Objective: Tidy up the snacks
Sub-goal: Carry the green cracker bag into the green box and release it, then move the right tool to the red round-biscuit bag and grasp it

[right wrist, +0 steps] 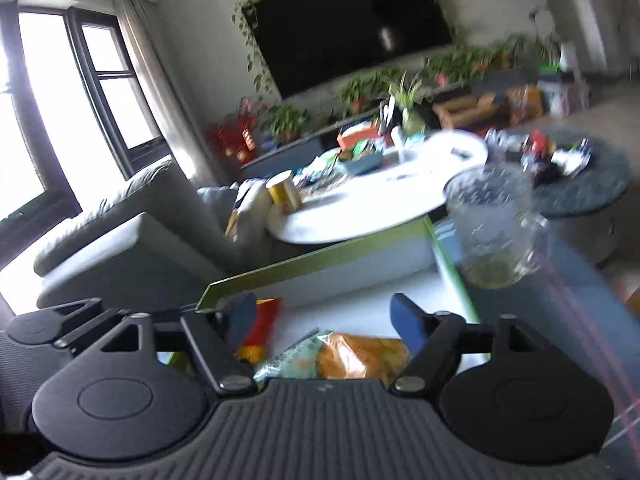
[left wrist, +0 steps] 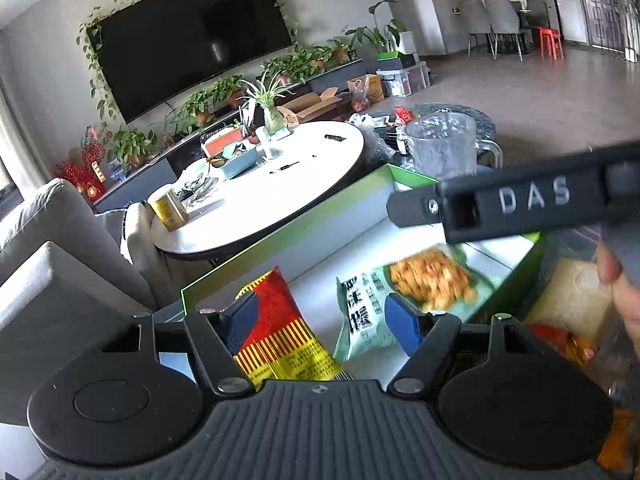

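Left wrist view showed my left gripper (left wrist: 324, 312) tipped downward over a shallow green-rimmed box (left wrist: 280, 236), its blue pads (left wrist: 404, 324) standing about half apart. A red and yellow snack packet (left wrist: 280, 332) lay between them, close against the left pad, but I could not see either pad pressing on it, so I took that gripper as open and holding nothing. Just beside the packet, on the box's white floor, lay a pale green bag of orange crisps (left wrist: 400, 296), blurred.

Across the upper right of that view ran the black body of my right gripper (left wrist: 532, 204), with a hand (left wrist: 624, 296) wrapped round its handle at the edge. Below the hand sat more snack bags (left wrist: 568, 308), outside the box's right wall.

From the right wrist view, the right gripper (right wrist: 324, 320) also pointed down into the same box, jaws about half apart, and the crisp bag (right wrist: 352, 356) lay low between them, not squeezed as far as I could tell. The red packet (right wrist: 260, 332) showed beside the left pad, and the left gripper's arm poked in at the far left. This view was heavily smeared.

A clear glass mug (left wrist: 444, 144) stood just beyond the box's far right corner, nearest the right gripper's path. Behind it were a round white table (left wrist: 280, 192) carrying a yellow can (left wrist: 168, 210), a grey sofa (left wrist: 60, 248) to the left, and a big dark television (left wrist: 192, 40) on the wall.
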Demonstrator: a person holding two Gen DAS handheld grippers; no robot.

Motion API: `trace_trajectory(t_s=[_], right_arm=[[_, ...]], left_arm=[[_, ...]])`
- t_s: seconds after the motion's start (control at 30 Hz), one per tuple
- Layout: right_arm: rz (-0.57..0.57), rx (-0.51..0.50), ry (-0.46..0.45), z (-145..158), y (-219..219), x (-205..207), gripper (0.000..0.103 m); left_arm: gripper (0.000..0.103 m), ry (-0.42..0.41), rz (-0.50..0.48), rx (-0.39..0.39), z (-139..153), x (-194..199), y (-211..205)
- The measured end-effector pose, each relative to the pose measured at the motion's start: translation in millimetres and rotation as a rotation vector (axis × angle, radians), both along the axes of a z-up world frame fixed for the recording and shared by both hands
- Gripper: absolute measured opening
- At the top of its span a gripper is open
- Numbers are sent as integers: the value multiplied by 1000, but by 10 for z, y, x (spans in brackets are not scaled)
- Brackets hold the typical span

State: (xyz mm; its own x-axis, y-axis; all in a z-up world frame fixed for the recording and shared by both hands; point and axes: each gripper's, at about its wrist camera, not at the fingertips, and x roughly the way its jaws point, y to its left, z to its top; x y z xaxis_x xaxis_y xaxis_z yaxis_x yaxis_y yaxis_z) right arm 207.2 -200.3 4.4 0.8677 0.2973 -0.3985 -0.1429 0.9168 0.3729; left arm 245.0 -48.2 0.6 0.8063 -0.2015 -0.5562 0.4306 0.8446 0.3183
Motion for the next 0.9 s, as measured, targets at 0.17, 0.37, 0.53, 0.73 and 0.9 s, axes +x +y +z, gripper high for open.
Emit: trace_trajectory(t_s=[0.17,0.37,0.53,0.73,0.9], right_arm=[[0,-37,-30,35,-63,-147,63],[-9,-7,-45,110,-151,-216,63],[14,31,-27,122,-188,-258,63],[75,-24,-29,103,-153,-414,63],[89,-37,-23,72,-182,-551,63]], left_arm=[[70,-17,-27,0,26,-148,17],[72,-27,-22,-61,110,-314,76],[77,-12,39,-162,103,-469,201],[77,-15,106,-168,-16,-671,291],[77,1,173,-241,-49,-819,471]])
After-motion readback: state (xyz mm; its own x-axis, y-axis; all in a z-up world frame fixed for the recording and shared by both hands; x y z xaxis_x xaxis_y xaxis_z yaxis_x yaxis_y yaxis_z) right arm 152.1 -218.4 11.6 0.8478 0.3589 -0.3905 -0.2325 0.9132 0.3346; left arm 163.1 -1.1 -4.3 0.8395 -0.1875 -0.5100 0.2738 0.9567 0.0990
